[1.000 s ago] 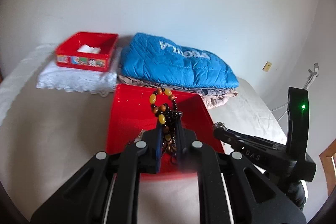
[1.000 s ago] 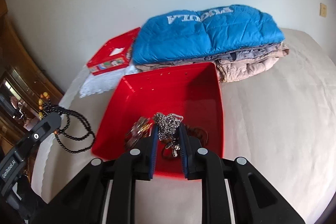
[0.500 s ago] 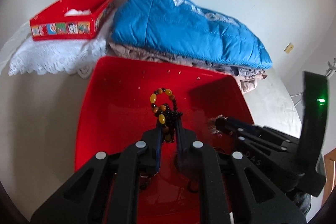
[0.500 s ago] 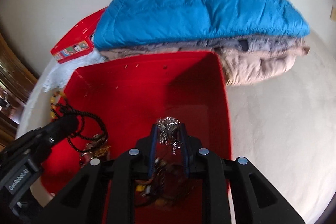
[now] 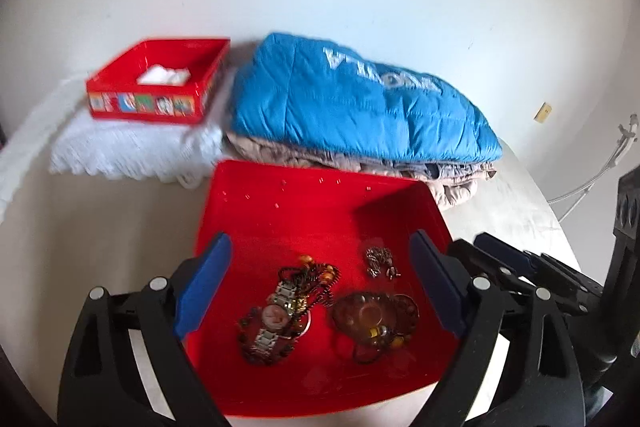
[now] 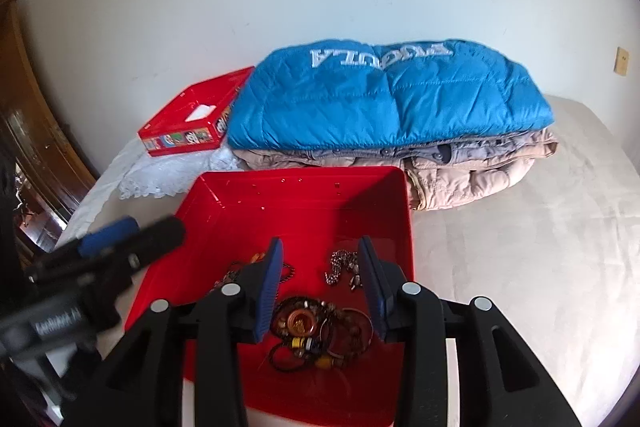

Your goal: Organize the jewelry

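left wrist view: left gripper [image 5: 320,287] fingers wide above red tray [image 5: 304,203]; right gripper [image 6: 320,287] fingers apart, empty.

Glossy red plastic is seen in the tray [image 5: 280,211] beneath the jaws. Between them, a metal-link watch [image 5: 276,315] and a silvery metal chain [image 5: 378,261] are shown. Beyond the jaws, a quilted, faintly shiny blue jacket [image 6: 384,99] is laid on matt beige cloth.

Soft, even daylight; the shiny red plastic tray [image 5: 280,211] shows faint glare. Fisheye bending darkens every corner. In the right view the left gripper [image 6: 108,251] is motion-blurred.
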Action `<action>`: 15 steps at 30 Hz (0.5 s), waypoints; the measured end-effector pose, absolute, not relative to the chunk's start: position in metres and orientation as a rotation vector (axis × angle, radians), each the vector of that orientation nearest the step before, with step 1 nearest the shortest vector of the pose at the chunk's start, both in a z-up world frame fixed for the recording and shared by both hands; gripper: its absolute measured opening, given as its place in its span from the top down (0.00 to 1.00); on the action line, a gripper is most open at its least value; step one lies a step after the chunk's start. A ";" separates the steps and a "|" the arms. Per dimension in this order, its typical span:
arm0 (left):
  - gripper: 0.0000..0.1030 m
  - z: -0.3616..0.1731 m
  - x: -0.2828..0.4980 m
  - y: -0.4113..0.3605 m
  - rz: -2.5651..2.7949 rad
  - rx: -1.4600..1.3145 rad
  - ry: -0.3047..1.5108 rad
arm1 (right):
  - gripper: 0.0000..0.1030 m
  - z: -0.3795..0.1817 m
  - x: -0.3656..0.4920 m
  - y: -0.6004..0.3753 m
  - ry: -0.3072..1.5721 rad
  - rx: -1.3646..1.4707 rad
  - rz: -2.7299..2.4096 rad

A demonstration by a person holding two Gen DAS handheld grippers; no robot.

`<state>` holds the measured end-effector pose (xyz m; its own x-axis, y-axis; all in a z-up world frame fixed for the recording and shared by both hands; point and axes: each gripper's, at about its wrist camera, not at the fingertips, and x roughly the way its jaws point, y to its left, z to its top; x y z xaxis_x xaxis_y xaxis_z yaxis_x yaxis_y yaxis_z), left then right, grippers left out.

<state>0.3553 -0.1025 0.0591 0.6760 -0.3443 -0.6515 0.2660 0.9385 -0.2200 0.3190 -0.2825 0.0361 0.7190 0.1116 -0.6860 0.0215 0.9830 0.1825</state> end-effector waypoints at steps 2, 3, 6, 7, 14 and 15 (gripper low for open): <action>0.14 0.064 0.349 -0.098 -0.345 -0.120 0.748 | 0.62 0.039 0.312 -0.283 0.760 0.184 0.052; 0.14 0.067 0.343 -0.093 -0.343 -0.121 0.744 | 0.60 0.041 0.306 -0.283 0.757 0.185 0.052; 0.13 0.070 0.325 -0.080 -0.320 -0.117 0.724 | 0.47 0.043 0.293 -0.284 0.747 0.174 0.039; 0.13 0.070 0.319 -0.075 -0.305 -0.113 0.722 | 0.42 0.043 0.290 -0.283 0.748 0.169 0.033; 0.11 0.055 0.289 -0.052 -0.228 -0.114 0.783 | 0.23 0.037 0.265 -0.281 0.774 0.167 0.017; 0.11 0.053 0.287 -0.051 -0.221 -0.115 0.793 | 0.20 0.036 0.263 -0.281 0.776 0.165 0.013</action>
